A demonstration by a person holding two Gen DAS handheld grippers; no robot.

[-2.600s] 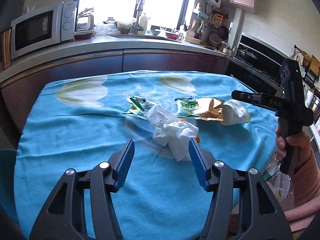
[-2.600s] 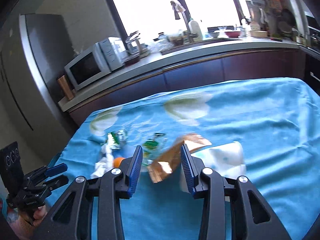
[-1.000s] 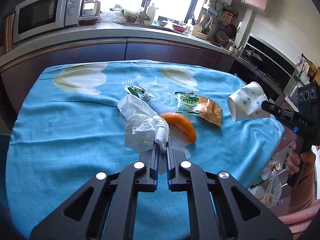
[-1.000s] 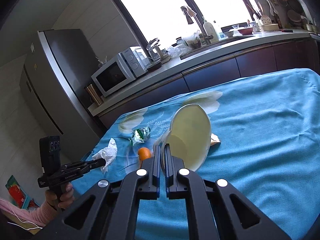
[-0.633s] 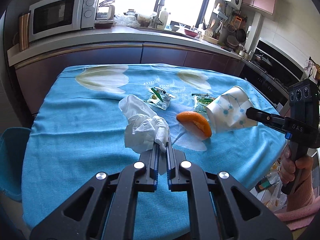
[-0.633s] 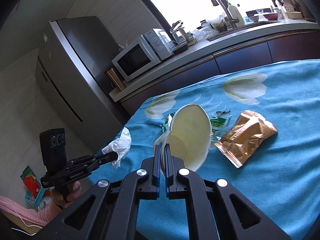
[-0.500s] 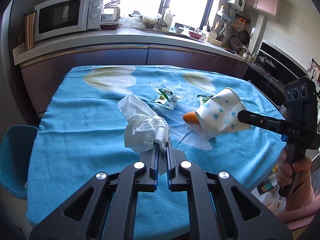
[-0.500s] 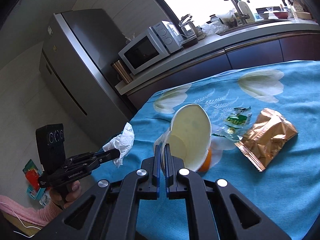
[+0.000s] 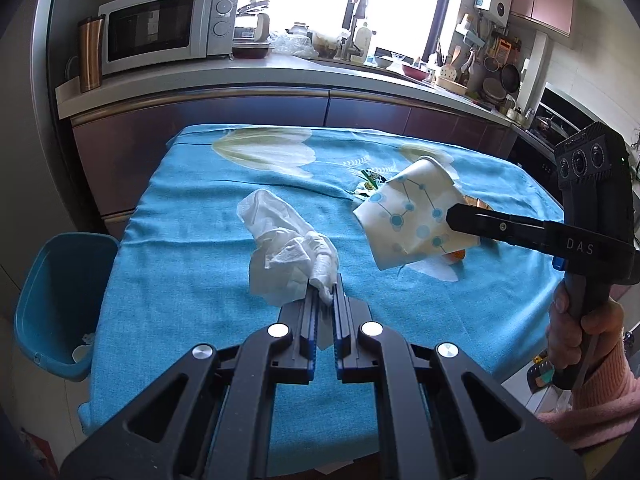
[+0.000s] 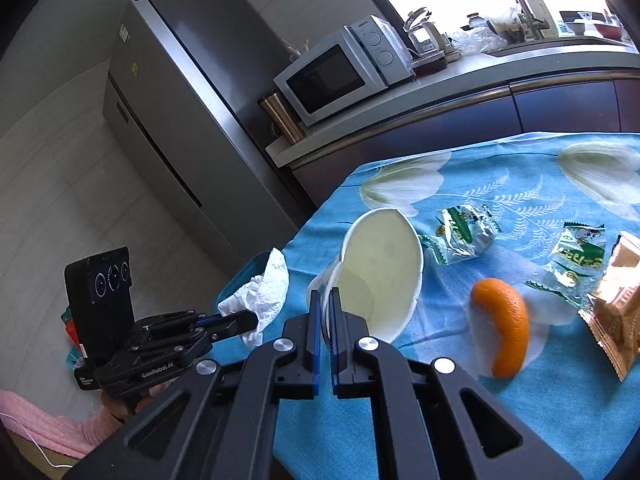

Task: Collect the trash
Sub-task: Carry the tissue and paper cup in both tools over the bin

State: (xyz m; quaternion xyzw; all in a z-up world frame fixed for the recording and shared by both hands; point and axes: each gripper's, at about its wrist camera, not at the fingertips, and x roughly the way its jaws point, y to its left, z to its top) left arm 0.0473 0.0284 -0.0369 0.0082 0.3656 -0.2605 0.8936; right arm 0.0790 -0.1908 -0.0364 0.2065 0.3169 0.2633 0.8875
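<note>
Left wrist view: left gripper (image 9: 324, 300) is clamped on a crumpled white tissue (image 9: 286, 252), which hangs above the blue tablecloth (image 9: 200, 280). The blue bin (image 9: 56, 300) stands on the floor off the table's left edge. Only a corner of the tissue is pinched, so a quick swing towards the bin could shake it loose. The right gripper (image 9: 454, 216) crosses in from the right, carrying a patterned paper cup (image 9: 412, 220)

Right wrist view: right gripper (image 10: 325, 300) is closed on the cup's rim wall, open mouth facing the camera; the thin wall could buckle and slip. Only this view shows what remains on the cloth: an orange peel (image 10: 504, 328), two green wrappers (image 10: 464, 236) and a gold snack bag (image 10: 618, 304)
</note>
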